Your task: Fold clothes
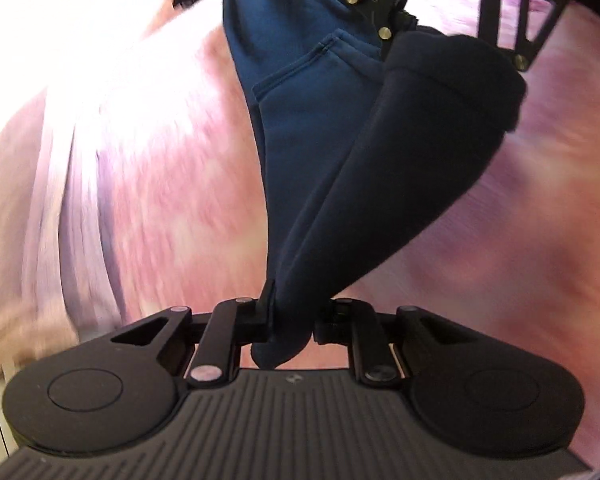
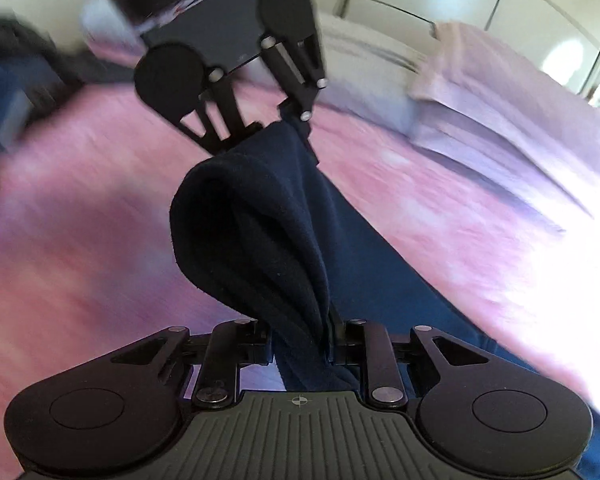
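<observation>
Two grippers — left [image 1: 290, 320], right [image 2: 302, 344] — jaws each clamped on one navy garment [image 1: 300, 140].

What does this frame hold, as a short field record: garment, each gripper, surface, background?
garment: navy sweatpants, lifted and stretched between both grippers
left gripper: shut on sweatpants fabric
right gripper: shut on a bunched fold
surface: pink bedspread, motion-blurred
background: folded pale bedding
</observation>
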Action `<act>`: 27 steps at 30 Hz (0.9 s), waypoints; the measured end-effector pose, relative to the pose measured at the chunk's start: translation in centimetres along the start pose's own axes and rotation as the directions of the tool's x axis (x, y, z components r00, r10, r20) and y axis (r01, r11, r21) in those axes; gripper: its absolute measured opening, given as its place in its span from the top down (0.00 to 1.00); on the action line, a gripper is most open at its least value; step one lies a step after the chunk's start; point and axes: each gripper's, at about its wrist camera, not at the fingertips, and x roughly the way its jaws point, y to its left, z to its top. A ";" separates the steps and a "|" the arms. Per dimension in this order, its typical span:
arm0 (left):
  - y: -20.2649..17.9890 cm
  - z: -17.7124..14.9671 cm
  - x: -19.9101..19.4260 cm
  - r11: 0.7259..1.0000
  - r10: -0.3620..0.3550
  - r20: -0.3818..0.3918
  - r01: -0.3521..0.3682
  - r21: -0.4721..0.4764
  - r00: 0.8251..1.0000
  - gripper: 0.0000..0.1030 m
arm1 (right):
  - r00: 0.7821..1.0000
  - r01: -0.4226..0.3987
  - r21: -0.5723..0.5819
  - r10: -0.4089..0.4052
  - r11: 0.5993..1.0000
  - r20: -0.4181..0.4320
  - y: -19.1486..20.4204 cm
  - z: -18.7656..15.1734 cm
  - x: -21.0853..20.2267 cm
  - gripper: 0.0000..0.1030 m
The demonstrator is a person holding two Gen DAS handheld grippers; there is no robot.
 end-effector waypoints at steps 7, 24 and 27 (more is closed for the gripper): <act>-0.9 -1.3 -7.6 0.995 -0.064 -0.111 0.055 -0.080 0.992 0.83 | 0.968 -0.232 0.114 0.218 0.966 0.123 3.0 1.9 -2.9 0.79; 12.6 18.5 -1.7 0.914 0.090 0.128 -0.031 -0.405 0.988 0.57 | 0.952 -0.226 0.883 -0.098 0.412 0.289 -22.1 -14.5 -8.3 0.78; 10.5 20.7 2.8 0.913 0.006 0.127 0.047 -0.406 0.992 0.57 | 0.971 -0.181 0.969 -0.123 0.169 0.203 -24.9 -19.9 -6.3 0.59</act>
